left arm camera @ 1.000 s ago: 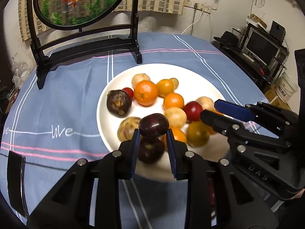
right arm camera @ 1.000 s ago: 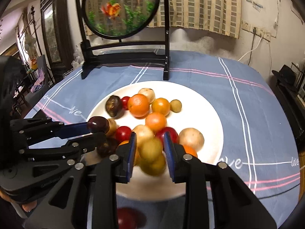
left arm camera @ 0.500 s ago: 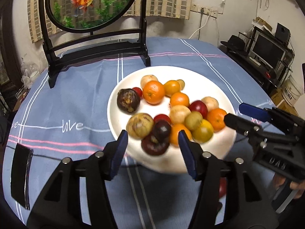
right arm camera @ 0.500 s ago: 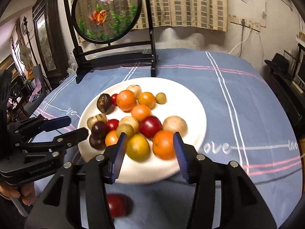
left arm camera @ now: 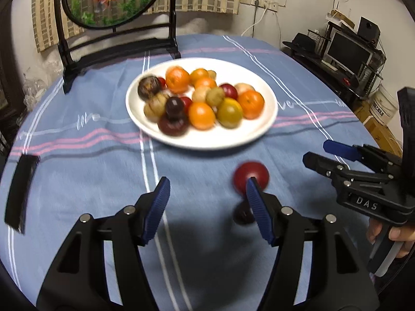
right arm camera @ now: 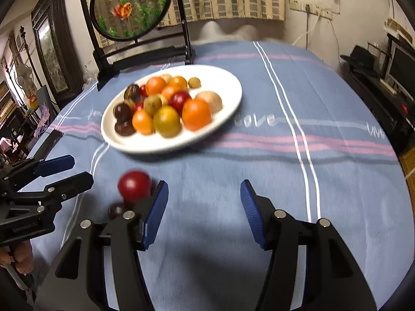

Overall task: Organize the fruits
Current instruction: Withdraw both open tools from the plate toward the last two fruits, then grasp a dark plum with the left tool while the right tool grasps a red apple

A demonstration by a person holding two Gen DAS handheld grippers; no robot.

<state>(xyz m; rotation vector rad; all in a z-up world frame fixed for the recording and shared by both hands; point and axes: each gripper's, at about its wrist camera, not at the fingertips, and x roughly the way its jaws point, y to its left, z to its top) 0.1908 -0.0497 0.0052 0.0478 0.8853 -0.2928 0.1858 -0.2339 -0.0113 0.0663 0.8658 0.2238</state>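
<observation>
A white plate holds several oranges, plums and brown fruits in the middle of the blue cloth. Its rim also shows in the right wrist view. A red fruit lies on the cloth in front of the plate, with a small dark fruit beside it. My left gripper hangs over bare cloth, its jaws opening with nothing between them. The red fruit sits just behind its right fingertip. My right gripper is likewise opening and holds nothing. The red fruit lies to the left of its left finger.
A round fish-painting screen on a black stand rises behind the plate. A flat black object lies at the cloth's left edge. Shelves with a monitor stand off to the right. A hand grips the right gripper's handle.
Both grippers let go of the fruits they held over the plate, a dark plum and a yellow-green fruit. They pulled back toward the near cloth, and their jaws widened.
</observation>
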